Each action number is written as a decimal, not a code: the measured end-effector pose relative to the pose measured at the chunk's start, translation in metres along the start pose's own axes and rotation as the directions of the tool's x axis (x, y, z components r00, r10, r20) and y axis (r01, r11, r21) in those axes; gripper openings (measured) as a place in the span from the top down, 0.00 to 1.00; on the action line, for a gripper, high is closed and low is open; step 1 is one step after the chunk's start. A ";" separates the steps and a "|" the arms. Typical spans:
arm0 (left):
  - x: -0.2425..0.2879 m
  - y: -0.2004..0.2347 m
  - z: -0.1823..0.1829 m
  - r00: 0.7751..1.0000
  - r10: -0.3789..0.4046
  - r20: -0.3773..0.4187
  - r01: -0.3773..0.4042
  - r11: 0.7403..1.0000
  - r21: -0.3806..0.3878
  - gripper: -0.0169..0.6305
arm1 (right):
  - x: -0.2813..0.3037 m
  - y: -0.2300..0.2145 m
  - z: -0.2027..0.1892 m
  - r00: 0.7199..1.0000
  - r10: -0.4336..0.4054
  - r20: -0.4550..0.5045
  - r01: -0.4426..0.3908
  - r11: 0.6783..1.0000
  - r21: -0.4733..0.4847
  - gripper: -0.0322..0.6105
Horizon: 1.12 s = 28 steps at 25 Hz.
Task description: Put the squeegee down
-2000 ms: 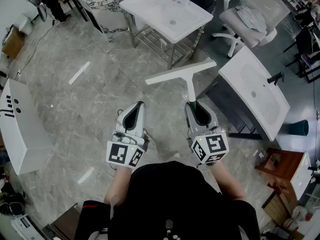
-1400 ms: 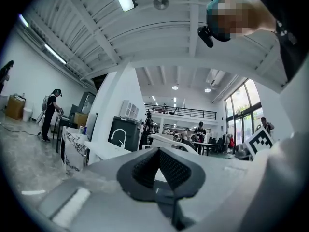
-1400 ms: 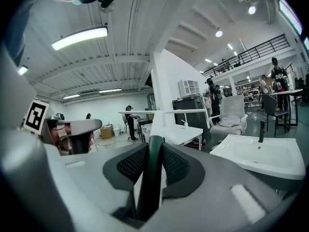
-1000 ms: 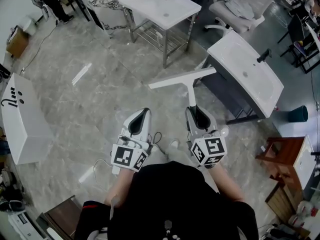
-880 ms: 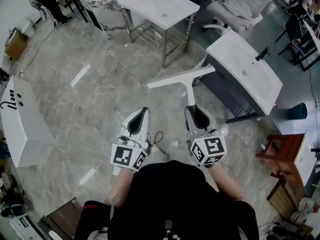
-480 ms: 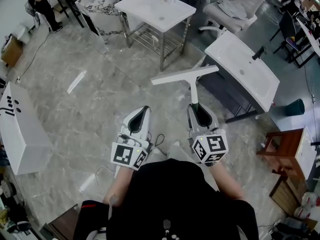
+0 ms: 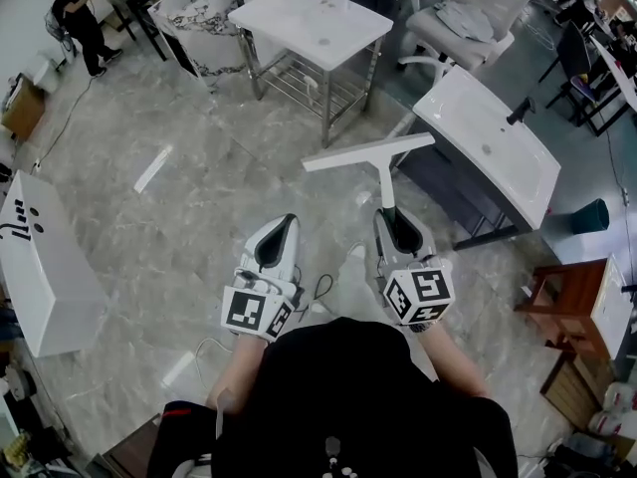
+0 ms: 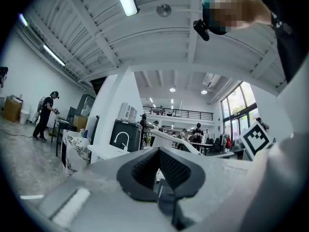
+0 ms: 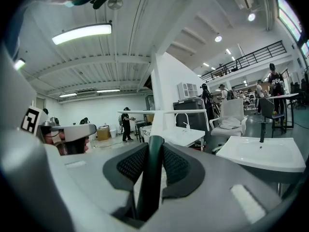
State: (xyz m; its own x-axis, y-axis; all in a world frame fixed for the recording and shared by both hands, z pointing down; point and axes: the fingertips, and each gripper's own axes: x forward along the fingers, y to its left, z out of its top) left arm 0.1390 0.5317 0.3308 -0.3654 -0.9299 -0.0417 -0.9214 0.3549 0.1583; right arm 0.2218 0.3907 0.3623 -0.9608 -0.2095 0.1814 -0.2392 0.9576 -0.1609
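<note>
- Two hand-held grippers sit side by side in my head view, above the grey marbled floor (image 7: 169,207). The left hand-held gripper (image 7: 282,221) is empty. The right hand-held gripper (image 7: 386,214) has the squeegee (image 7: 368,153) by its handle.
- From the same view I see the squeegee held up in the air. Its white blade lies crosswise ahead of the right jaws, over the floor and near a white sink unit (image 7: 498,152).
- Through the left gripper view I read the left hand-held gripper (image 8: 158,151) as pressed together: its ribbed pads meet at the tips with nothing between them.
- Through the right gripper view I see the right hand-held gripper (image 9: 153,146) pinching the squeegee's dark handle (image 9: 150,178) between its pads. The white blade (image 9: 145,112) runs level beyond the jaws.
</note>
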 end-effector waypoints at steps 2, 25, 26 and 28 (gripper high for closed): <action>0.009 0.005 -0.004 1.000 0.001 -0.008 -0.001 1.000 -0.002 0.97 | 0.013 -0.005 0.001 1.000 0.004 -0.002 -0.004 1.000 -0.002 0.80; 0.245 0.072 -0.006 0.999 0.050 -0.003 -0.050 0.999 -0.005 0.97 | 0.212 -0.152 0.046 0.996 0.074 -0.046 -0.075 0.997 -0.008 0.80; 0.257 0.074 -0.005 0.999 0.051 0.000 -0.051 0.999 -0.004 0.97 | 0.220 -0.160 0.050 0.996 0.077 -0.044 -0.077 0.997 -0.008 0.80; 0.278 0.077 -0.004 0.998 0.059 0.004 -0.059 0.998 -0.009 0.97 | 0.234 -0.175 0.056 0.996 0.081 -0.042 -0.082 0.997 -0.006 0.80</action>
State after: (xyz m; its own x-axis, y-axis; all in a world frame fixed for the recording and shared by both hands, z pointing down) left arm -0.0335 0.3003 0.3352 -0.4194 -0.9070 -0.0368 -0.8971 0.4079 0.1697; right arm 0.0307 0.1628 0.3789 -0.9703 -0.1224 0.2084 -0.1590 0.9727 -0.1689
